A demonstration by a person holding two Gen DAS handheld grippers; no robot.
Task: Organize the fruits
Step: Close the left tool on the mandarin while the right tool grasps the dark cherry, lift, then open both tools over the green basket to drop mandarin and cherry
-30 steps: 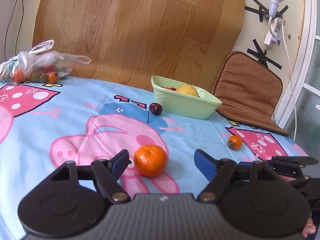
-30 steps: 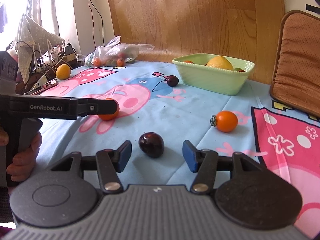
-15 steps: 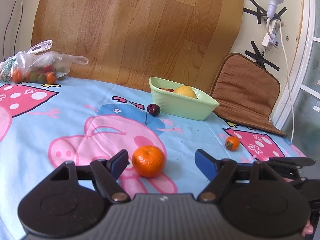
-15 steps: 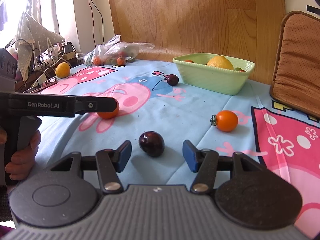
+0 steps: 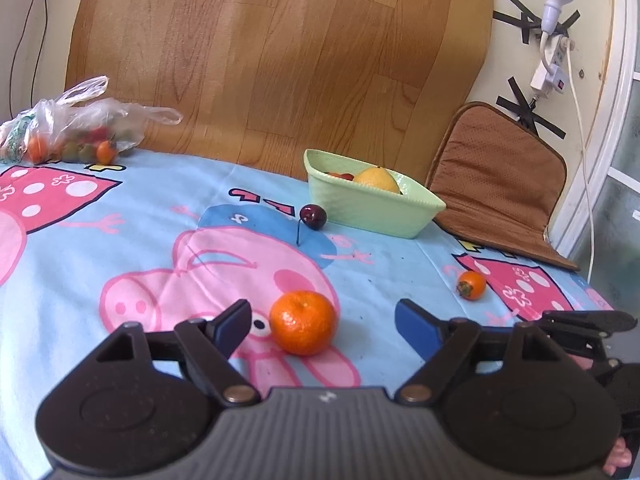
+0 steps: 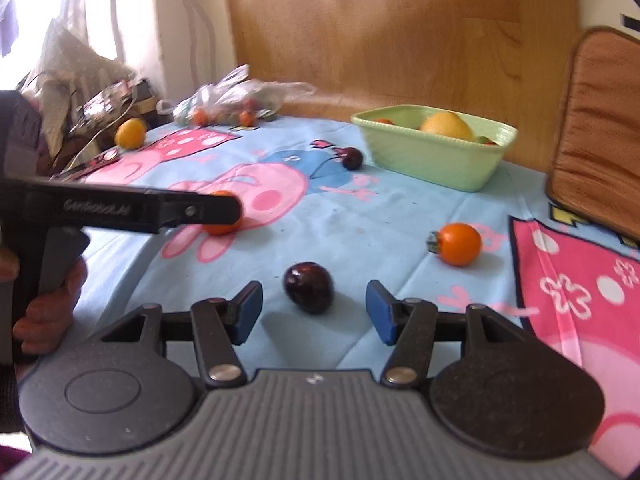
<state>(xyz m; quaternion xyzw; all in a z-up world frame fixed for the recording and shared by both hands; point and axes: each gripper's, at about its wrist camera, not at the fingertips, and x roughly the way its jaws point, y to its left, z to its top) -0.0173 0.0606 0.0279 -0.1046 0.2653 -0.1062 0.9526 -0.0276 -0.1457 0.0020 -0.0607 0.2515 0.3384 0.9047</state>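
My left gripper (image 5: pixel 322 322) is open, its blue pads on either side of an orange mandarin (image 5: pixel 303 322) lying on the tablecloth. My right gripper (image 6: pixel 314 310) is open with a dark plum (image 6: pixel 309 287) on the cloth between its fingertips. A green bowl (image 5: pixel 376 216) at the back holds a yellow fruit (image 5: pixel 376 179) and small red ones; it also shows in the right wrist view (image 6: pixel 432 158). A dark cherry (image 5: pixel 313 216) with a stem lies in front of the bowl. A small orange tomato (image 6: pixel 459 243) lies to the right.
A plastic bag of small fruits (image 5: pixel 76 140) lies at the back left. A brown cushion (image 5: pixel 500 184) leans at the back right. A yellow fruit (image 6: pixel 130 133) and clutter sit at the far left edge. A wooden board (image 5: pixel 280 60) stands behind the table.
Both views shifted slightly and the right wrist view is blurred by motion. Both grippers stay open around their fruits.
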